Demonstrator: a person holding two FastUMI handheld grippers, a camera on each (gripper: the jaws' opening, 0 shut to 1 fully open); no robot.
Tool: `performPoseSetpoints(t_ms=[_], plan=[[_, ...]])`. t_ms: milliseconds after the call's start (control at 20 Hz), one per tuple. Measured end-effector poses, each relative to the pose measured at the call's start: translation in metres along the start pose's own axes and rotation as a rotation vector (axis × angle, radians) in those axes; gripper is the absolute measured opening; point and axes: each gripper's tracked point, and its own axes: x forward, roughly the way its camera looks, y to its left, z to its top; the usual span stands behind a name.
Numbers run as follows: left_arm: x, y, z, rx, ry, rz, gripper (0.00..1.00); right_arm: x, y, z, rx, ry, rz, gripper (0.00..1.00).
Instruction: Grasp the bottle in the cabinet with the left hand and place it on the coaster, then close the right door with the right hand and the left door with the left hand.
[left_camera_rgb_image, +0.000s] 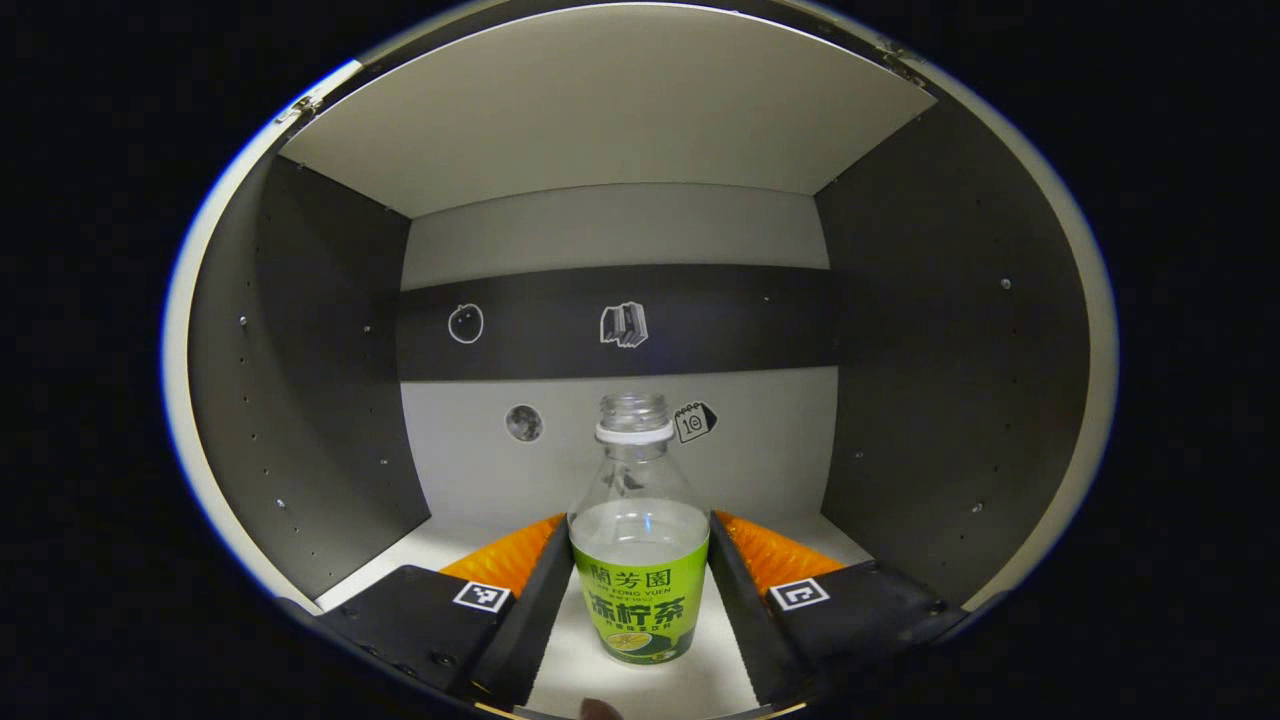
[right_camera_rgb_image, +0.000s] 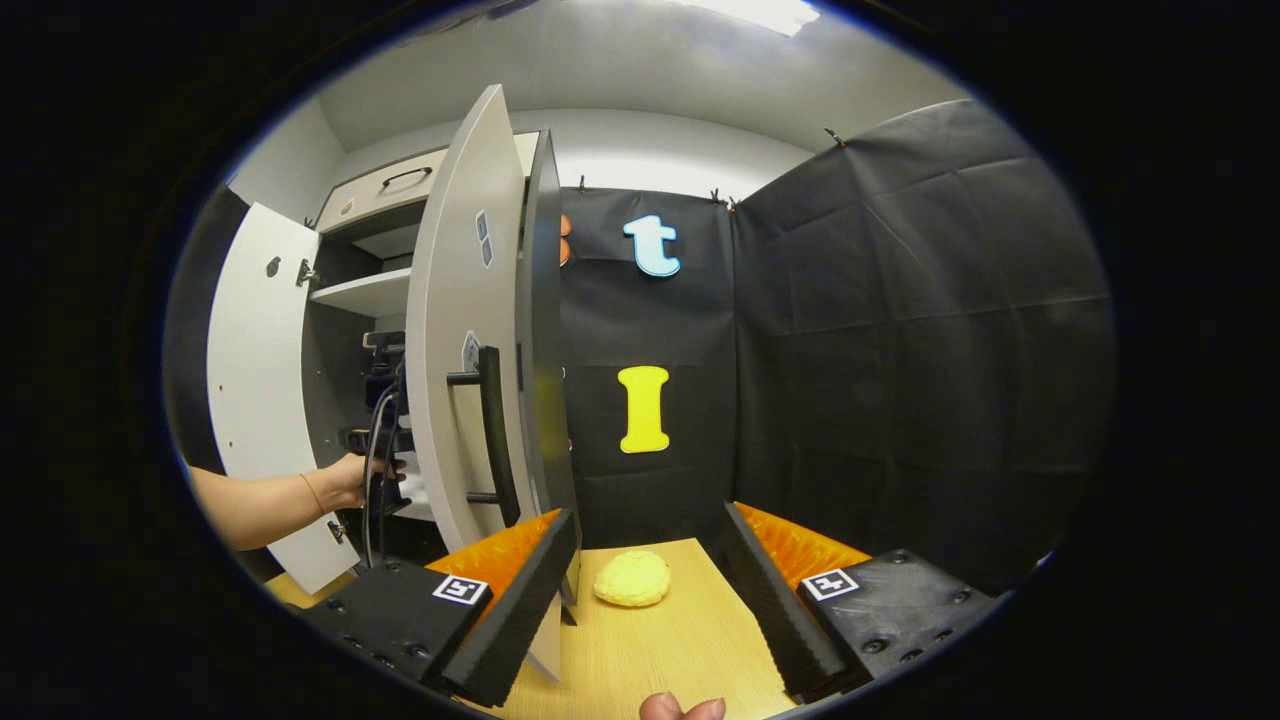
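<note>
yellow coaster (right_camera_rgb_image: 632, 578) beside open right door (right_camera_rgb_image: 470, 330); bottle (left_camera_rgb_image: 640, 540) between left tongs (left_camera_rgb_image: 640, 560).

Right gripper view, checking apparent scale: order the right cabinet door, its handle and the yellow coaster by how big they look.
1. Right cabinet door
2. Handle
3. Yellow coaster, though it lies nearer the camera, so its true size is unsure.
</note>
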Motion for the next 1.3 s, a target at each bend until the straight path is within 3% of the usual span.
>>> performPoseSetpoints(t_ms=[300, 650, 950, 1300], plan=[[-0.048, 0.008, 0.024, -0.018, -0.043, -0.025, 0.79, -0.005, 0.007, 0.004, 0.005, -0.011, 0.001, 0.98], [-0.15, 0.018, 0.022, -0.028, -0.082, -0.074, 0.79, -0.019, 0.027, 0.013, 0.013, -0.028, 0.025, 0.98], [-0.235, 0.032, -0.024, -0.075, -0.049, -0.074, 0.79, -0.031, 0.053, 0.015, -0.014, -0.035, 0.06, 0.98], [-0.319, 0.016, -0.096, -0.016, -0.093, -0.12, 0.79, -0.04, 0.071, 0.017, -0.017, -0.033, 0.079, 0.98]])
